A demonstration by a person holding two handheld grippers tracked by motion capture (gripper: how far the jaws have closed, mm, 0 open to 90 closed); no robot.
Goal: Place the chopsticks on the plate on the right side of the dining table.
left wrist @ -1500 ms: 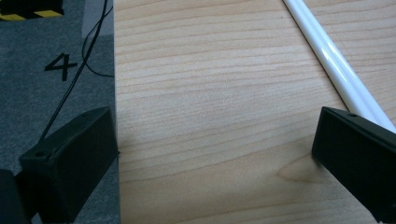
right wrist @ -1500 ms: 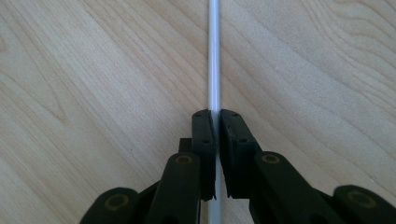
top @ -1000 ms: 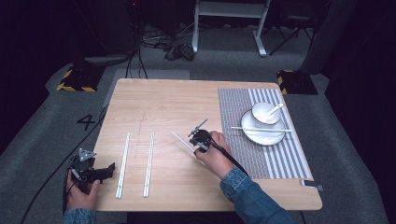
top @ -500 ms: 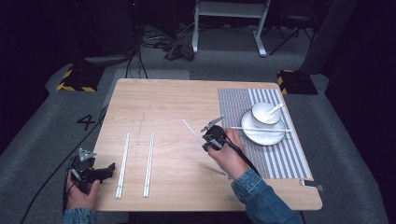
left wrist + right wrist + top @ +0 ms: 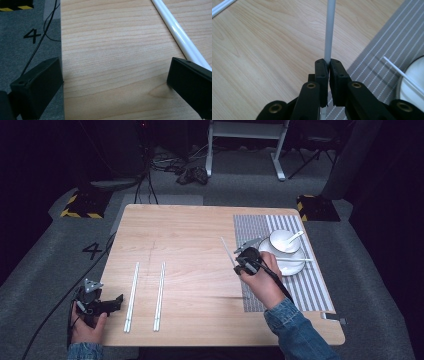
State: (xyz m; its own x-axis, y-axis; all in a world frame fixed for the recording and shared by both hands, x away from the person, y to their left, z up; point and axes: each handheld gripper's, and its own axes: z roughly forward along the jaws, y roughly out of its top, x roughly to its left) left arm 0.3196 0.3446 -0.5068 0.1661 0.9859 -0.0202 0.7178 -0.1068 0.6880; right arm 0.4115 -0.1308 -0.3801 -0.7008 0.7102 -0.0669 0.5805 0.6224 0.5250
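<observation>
A white chopstick (image 5: 228, 251) is pinched near one end between the pressed-together jaws of the right hand-held gripper (image 5: 243, 257), held above the wooden bench (image 5: 190, 230) just at the left edge of the striped grey placemat (image 5: 255, 227). In the right gripper view the chopstick (image 5: 329, 30) runs straight up out of the jaws, over bare wood.

On the placemat sits a white plate (image 5: 295, 266) carrying a small bowl (image 5: 281, 241) with a spoon (image 5: 296, 236); another chopstick (image 5: 300, 259) lies across the plate. Two pairs of white chopsticks lie side by side on the left part of the bench, one pair (image 5: 132, 296) nearer the edge and one (image 5: 159, 295) to its right.

The left hand-held gripper (image 5: 116, 301) rests at the bench's near left corner with its jaws spread wide and nothing between them; the nearer pair runs past one jaw.

Grey carpet (image 5: 50, 245) with a painted "4" (image 5: 93, 250), cables and a white stand's feet (image 5: 245, 150) surround the bench.

Compared with a second ago, the right hand-held gripper has carried the chopstick rightwards from mid-bench to the placemat; the left hand has stayed put.
</observation>
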